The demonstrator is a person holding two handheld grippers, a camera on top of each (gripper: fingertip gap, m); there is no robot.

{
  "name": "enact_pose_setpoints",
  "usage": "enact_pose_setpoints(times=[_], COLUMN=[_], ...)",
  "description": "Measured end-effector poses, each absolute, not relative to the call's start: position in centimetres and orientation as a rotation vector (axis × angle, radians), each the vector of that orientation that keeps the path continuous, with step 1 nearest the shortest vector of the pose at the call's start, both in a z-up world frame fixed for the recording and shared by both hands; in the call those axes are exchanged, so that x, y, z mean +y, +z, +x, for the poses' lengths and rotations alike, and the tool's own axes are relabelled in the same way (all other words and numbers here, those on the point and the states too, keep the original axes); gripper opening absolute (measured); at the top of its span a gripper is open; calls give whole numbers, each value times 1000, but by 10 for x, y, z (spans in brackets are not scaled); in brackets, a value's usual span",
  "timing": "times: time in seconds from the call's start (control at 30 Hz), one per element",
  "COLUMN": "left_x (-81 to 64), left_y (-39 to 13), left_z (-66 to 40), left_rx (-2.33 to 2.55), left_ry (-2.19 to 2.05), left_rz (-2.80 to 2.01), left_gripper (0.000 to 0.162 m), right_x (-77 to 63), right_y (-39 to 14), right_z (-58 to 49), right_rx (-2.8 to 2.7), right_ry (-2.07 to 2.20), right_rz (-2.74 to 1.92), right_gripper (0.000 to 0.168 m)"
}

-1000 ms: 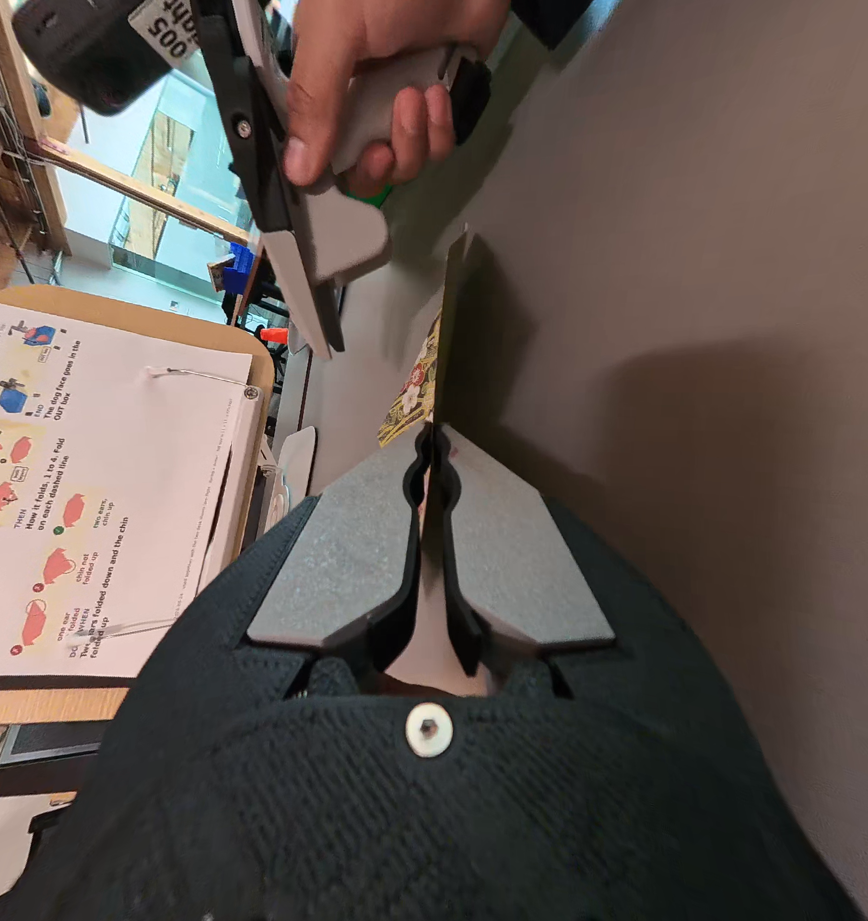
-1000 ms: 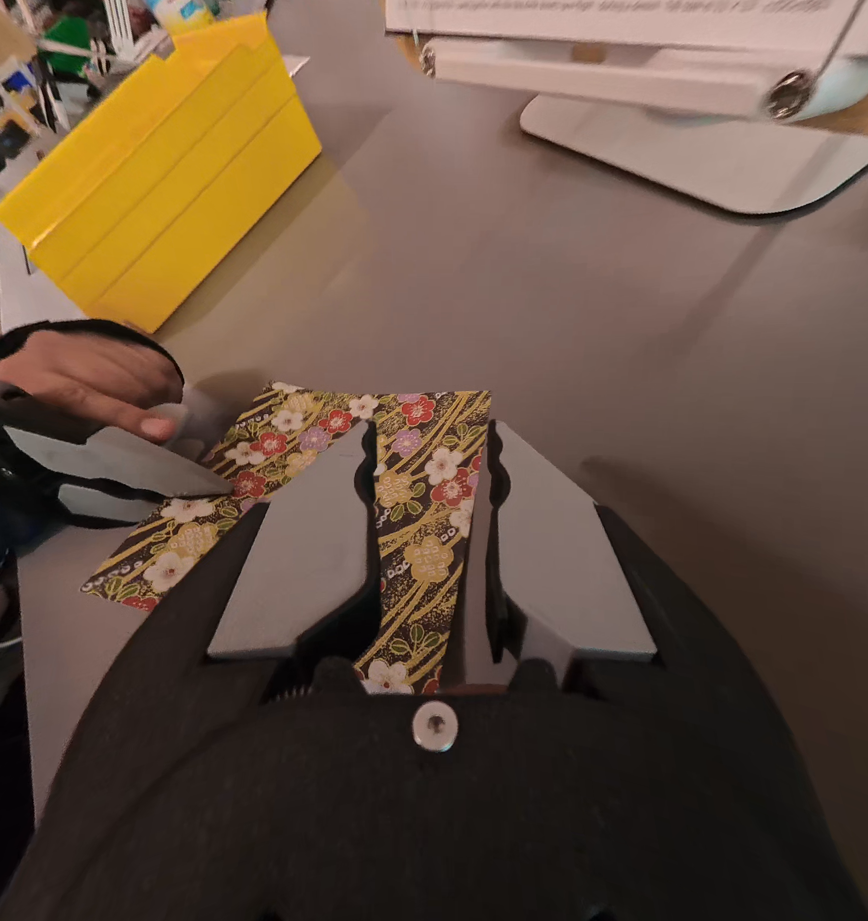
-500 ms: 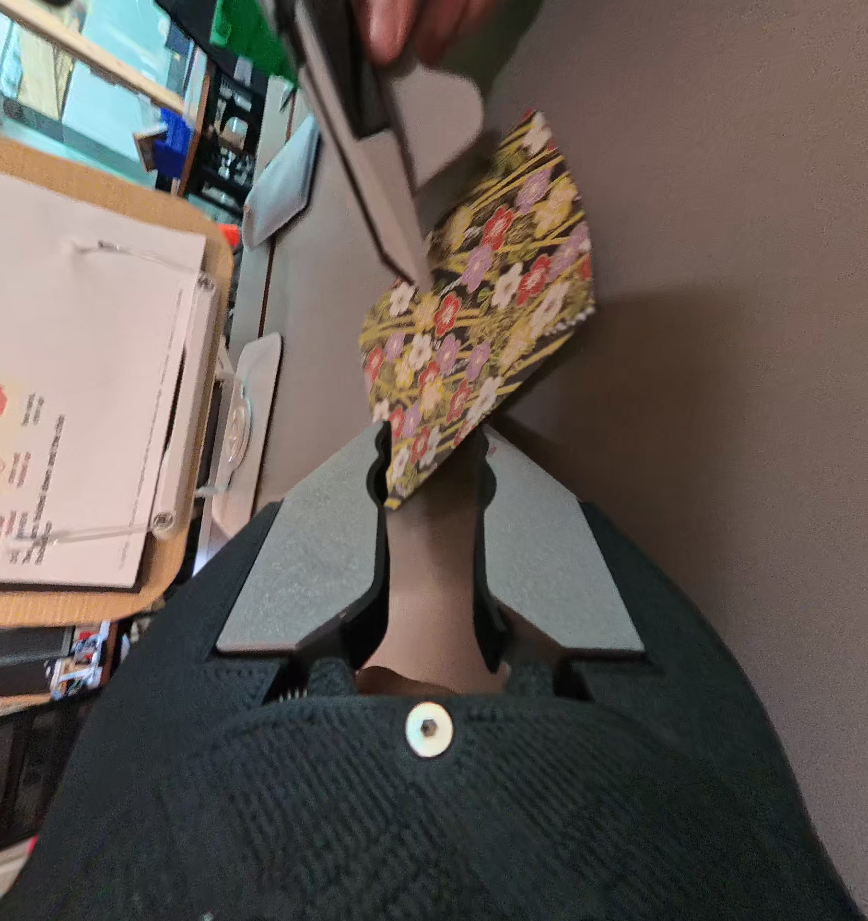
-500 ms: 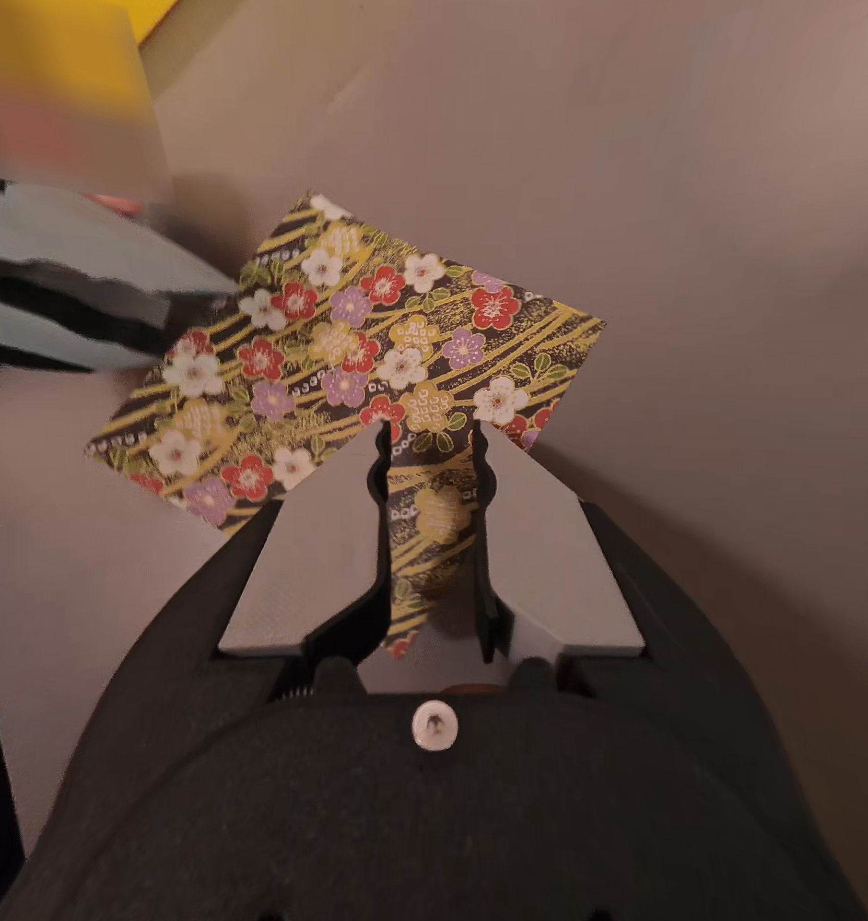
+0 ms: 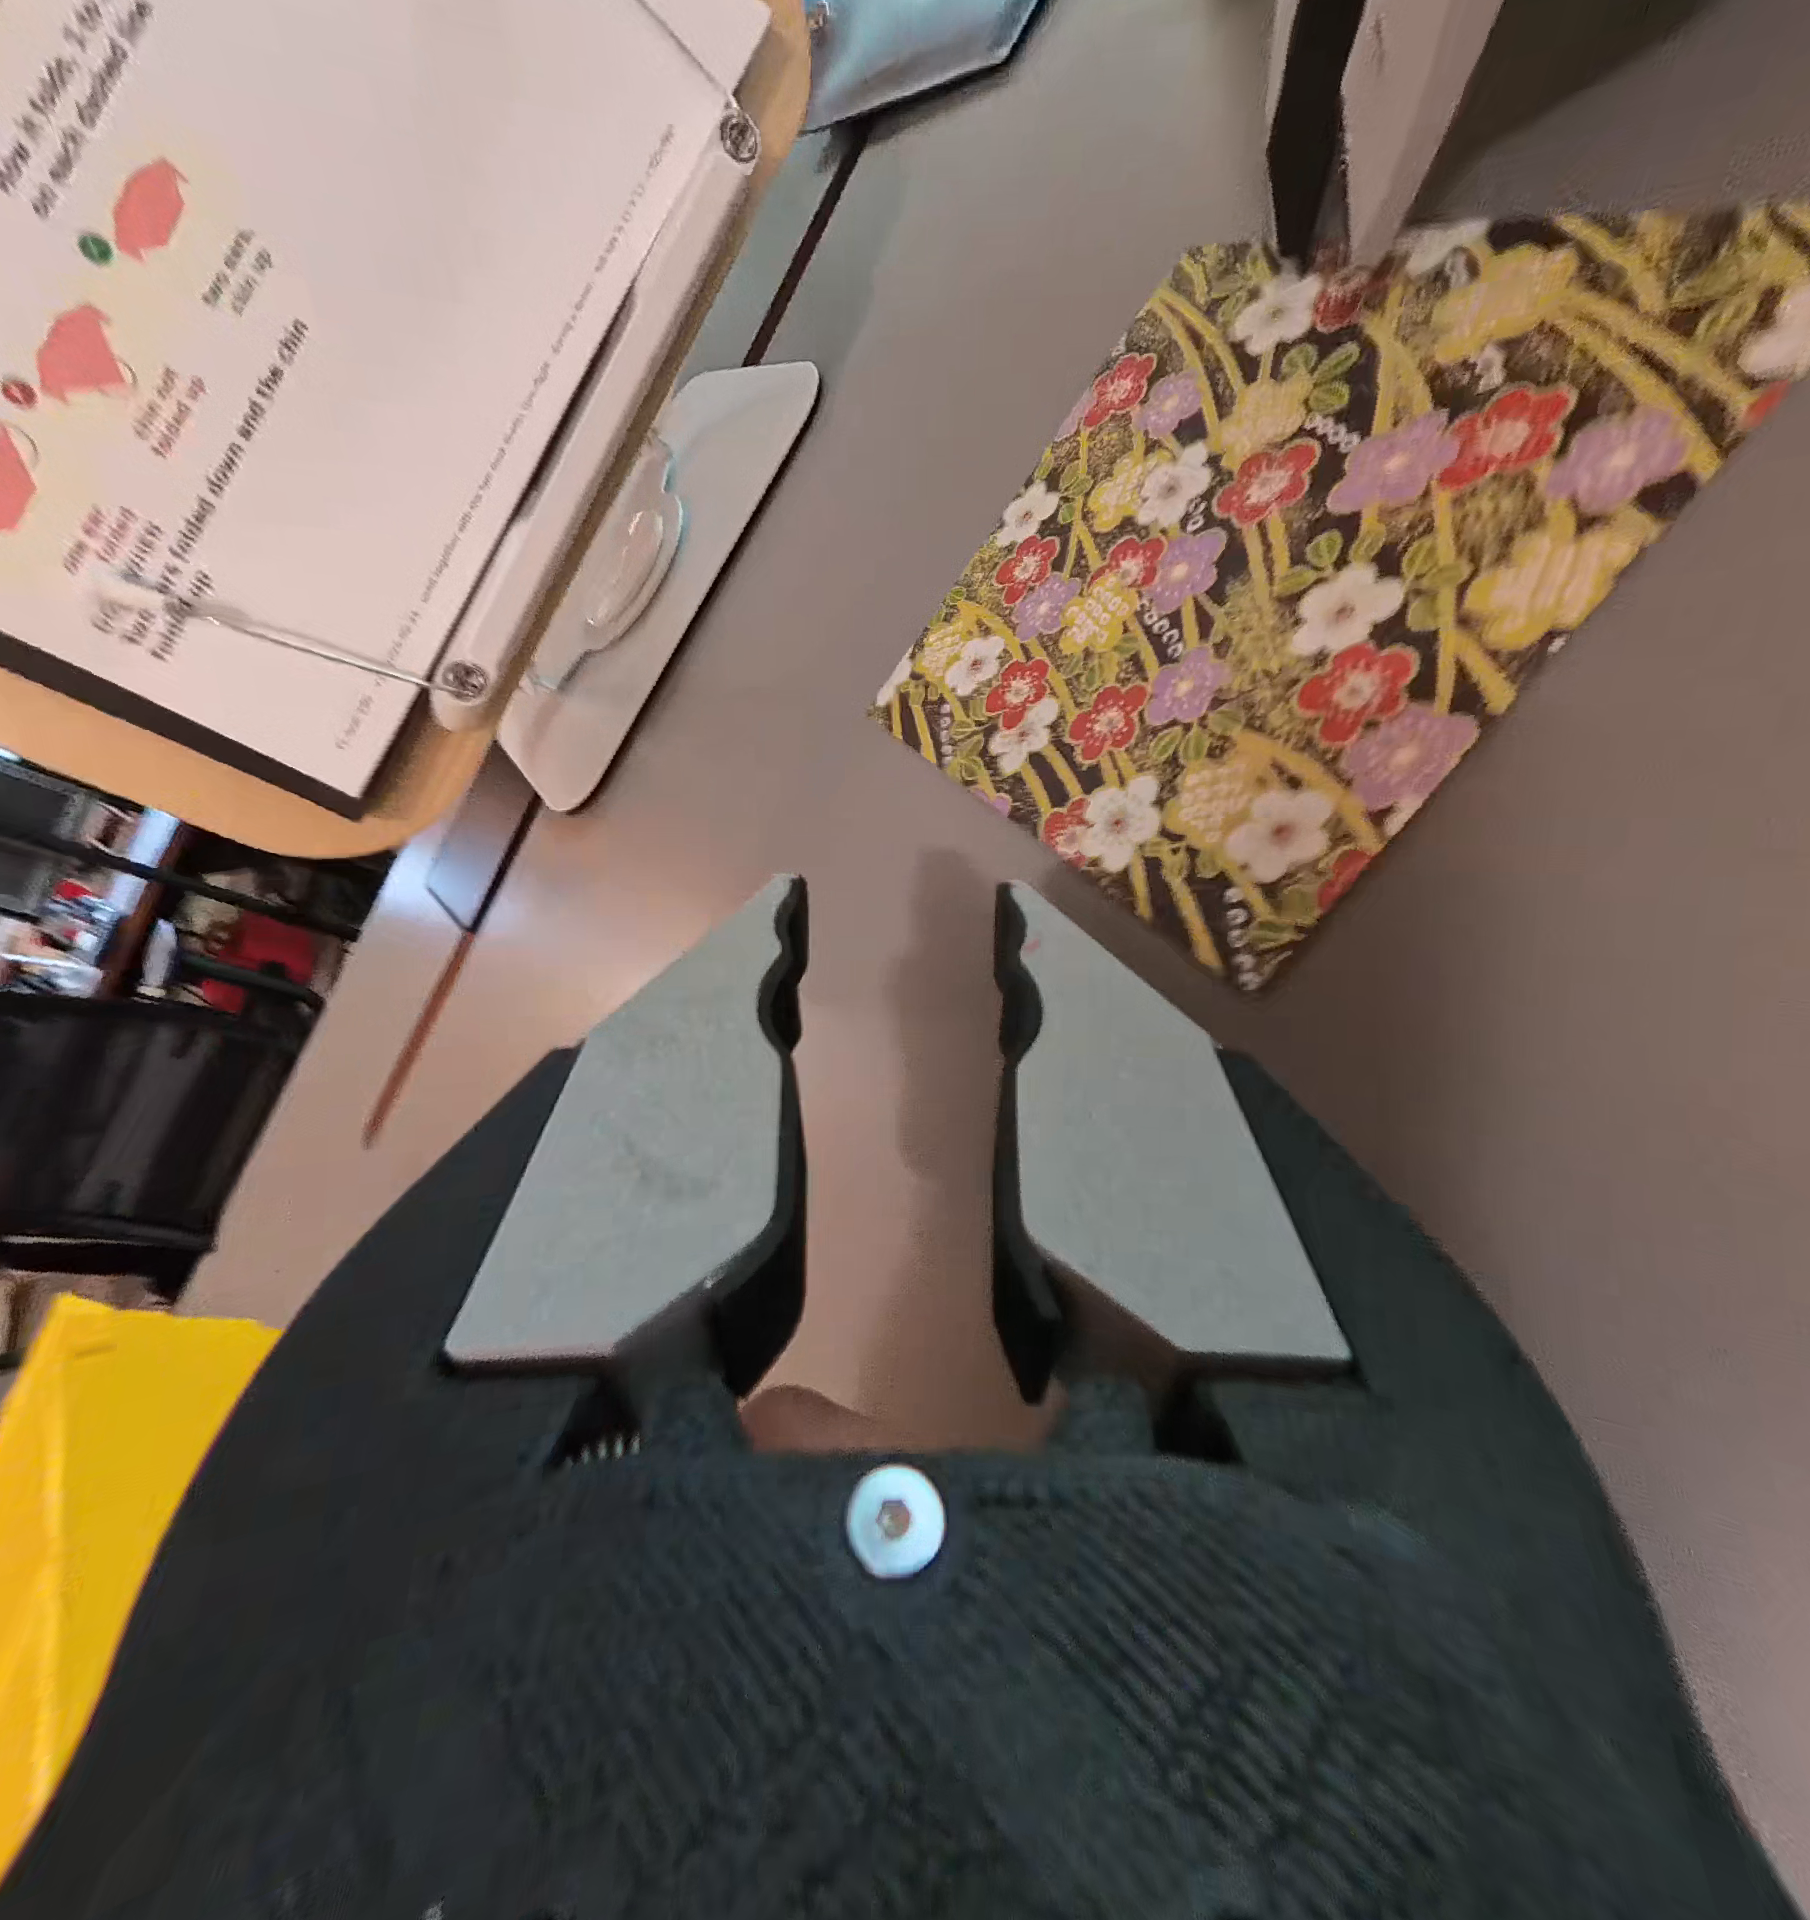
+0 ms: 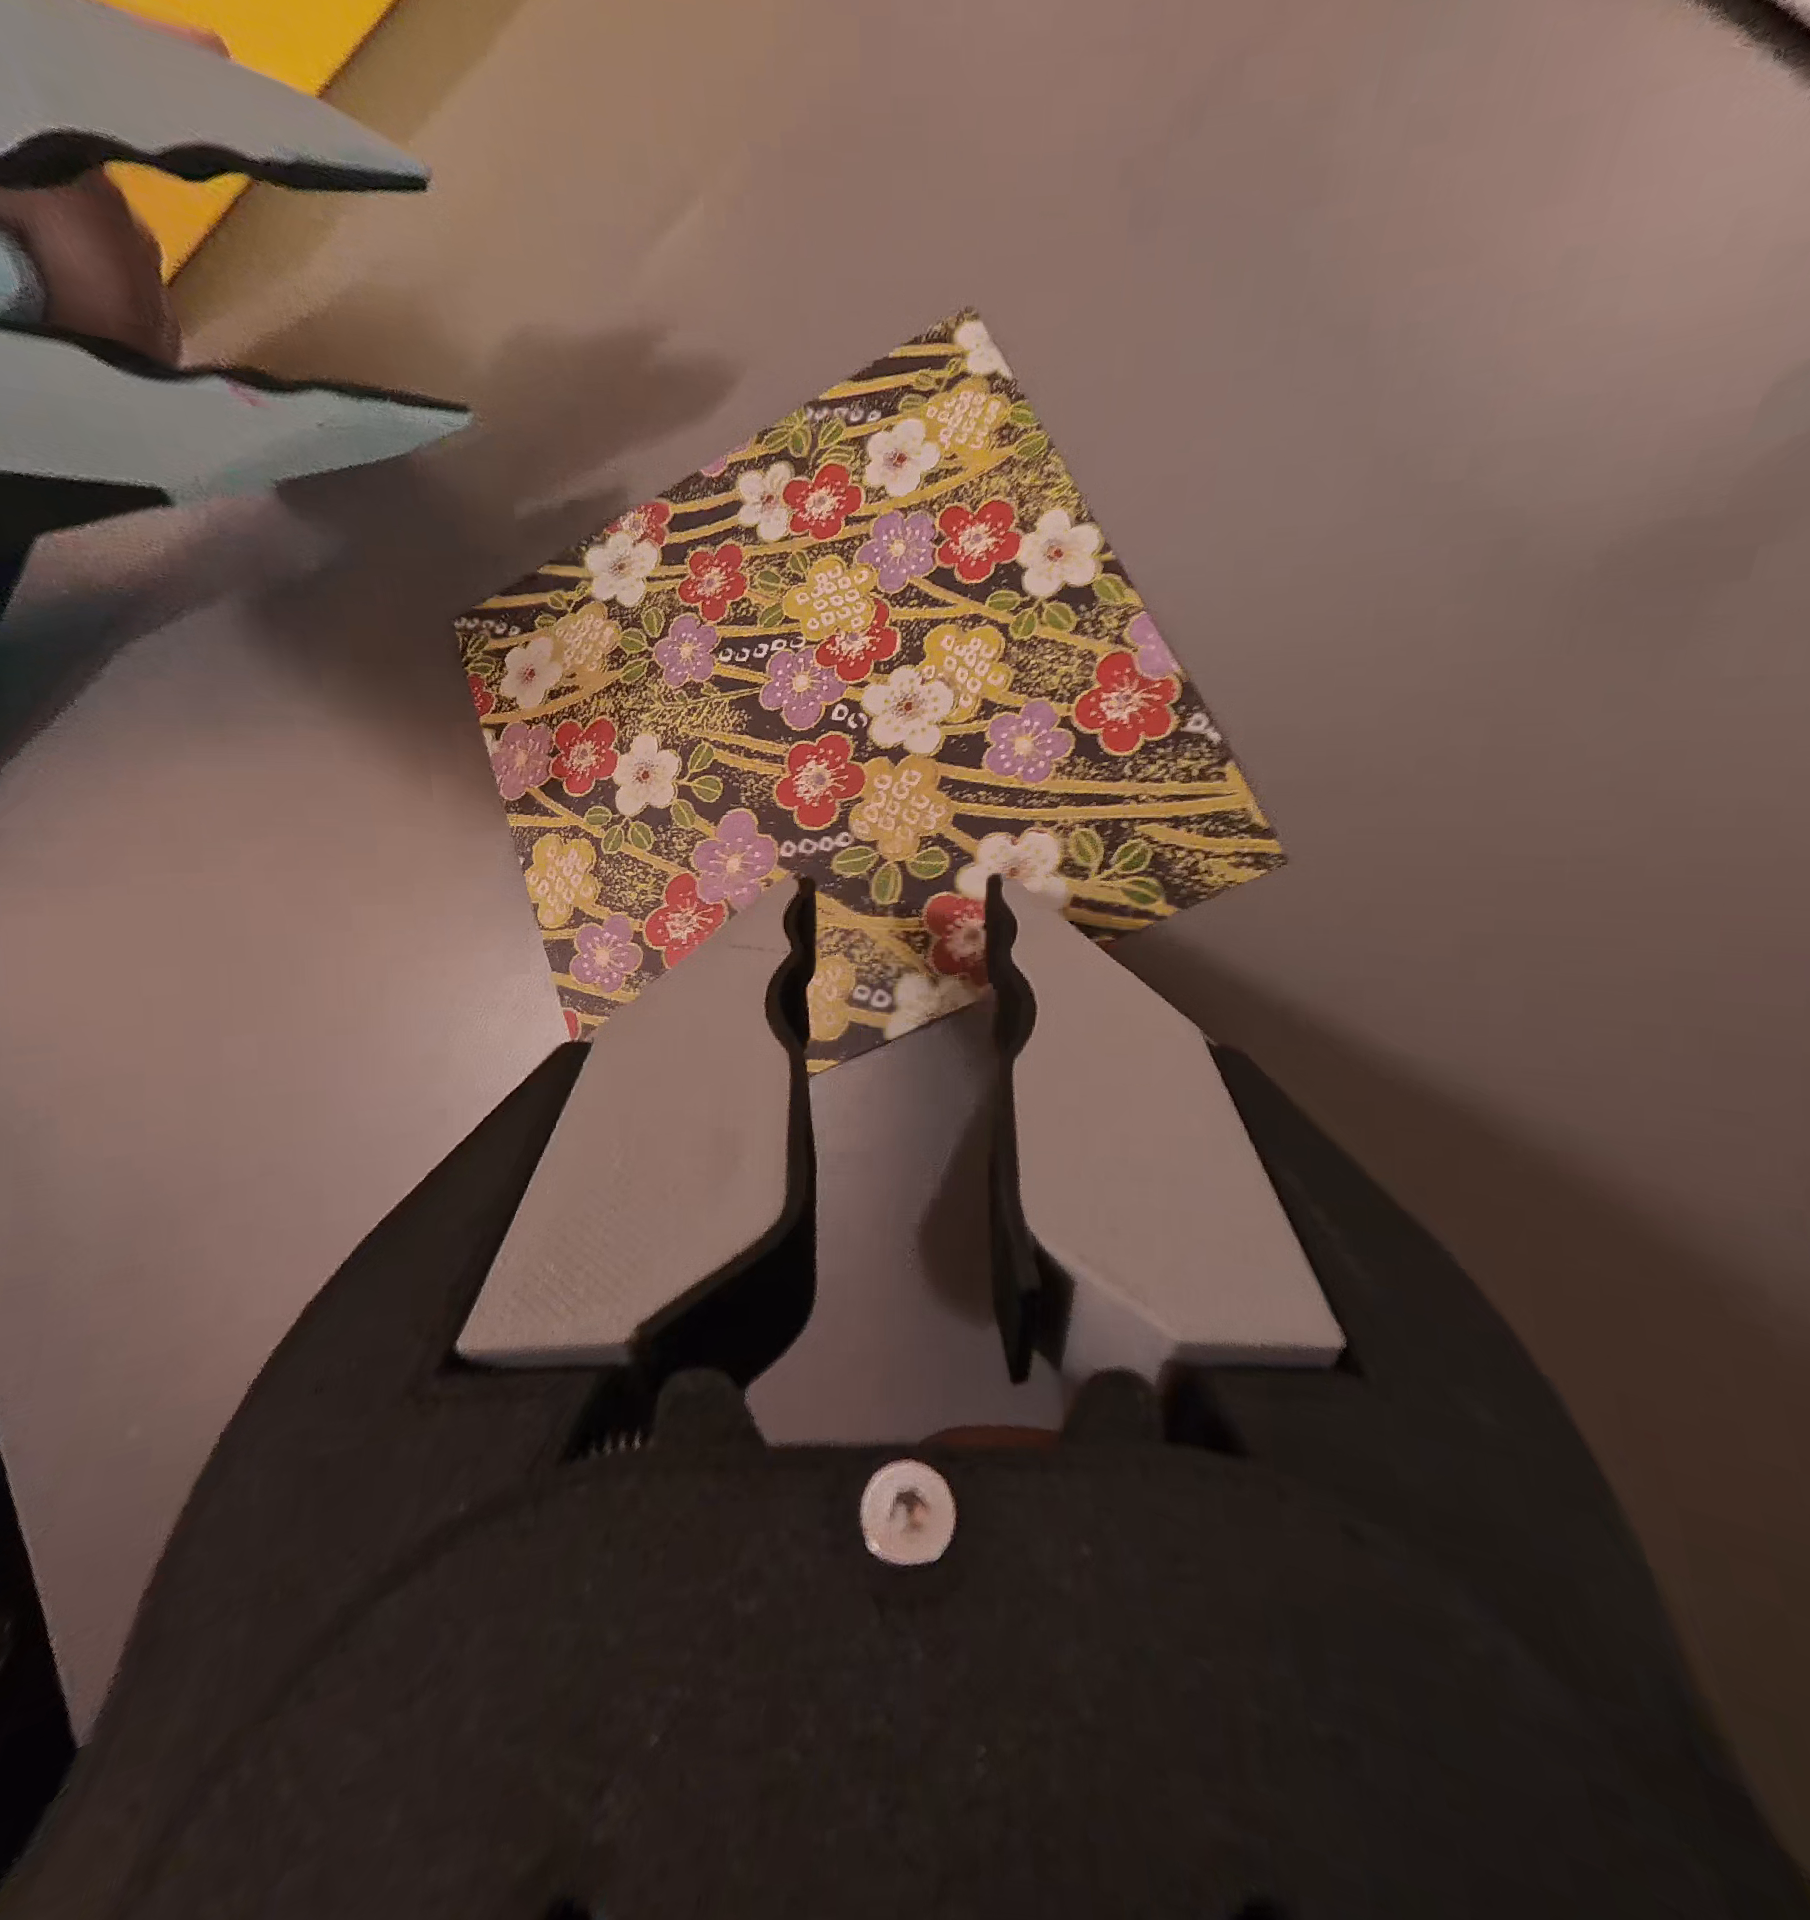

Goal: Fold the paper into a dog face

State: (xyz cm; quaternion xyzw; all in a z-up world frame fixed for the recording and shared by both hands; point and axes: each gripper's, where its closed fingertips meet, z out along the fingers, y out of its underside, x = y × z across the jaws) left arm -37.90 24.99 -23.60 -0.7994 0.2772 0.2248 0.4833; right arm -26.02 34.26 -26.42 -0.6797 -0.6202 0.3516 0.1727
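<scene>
Printed text appears only on the white instruction sheet (image 5: pixel 361 312), clipped to a wooden board (image 5: pixel 257 810) in the left wrist view. The sheet carries black lines of writing beside red folded-shape diagrams and small round markers. The right wrist view shows no text.

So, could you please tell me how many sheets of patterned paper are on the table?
1. The floral paper lies flat on the grey table, just ahead of the right gripper; the left gripper is beside it. None seems hidden.

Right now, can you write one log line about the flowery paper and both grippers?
paper: flat on table, unfolded | left gripper: open, beside paper | right gripper: open, over paper's near corner
</scene>
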Motion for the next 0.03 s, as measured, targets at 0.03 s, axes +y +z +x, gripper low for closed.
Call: enact_pose_setpoints(times=[0.03], left_x=[251], left_y=[-237], left_z=[-377], left_rx=[654], left_ry=[512], left_rz=[-1961], left_gripper=[33], right_x=[347], right_y=[-262], right_z=[-260], right_rx=[-1726], right_ry=[1000], right_rz=[-1940], right_gripper=[29])
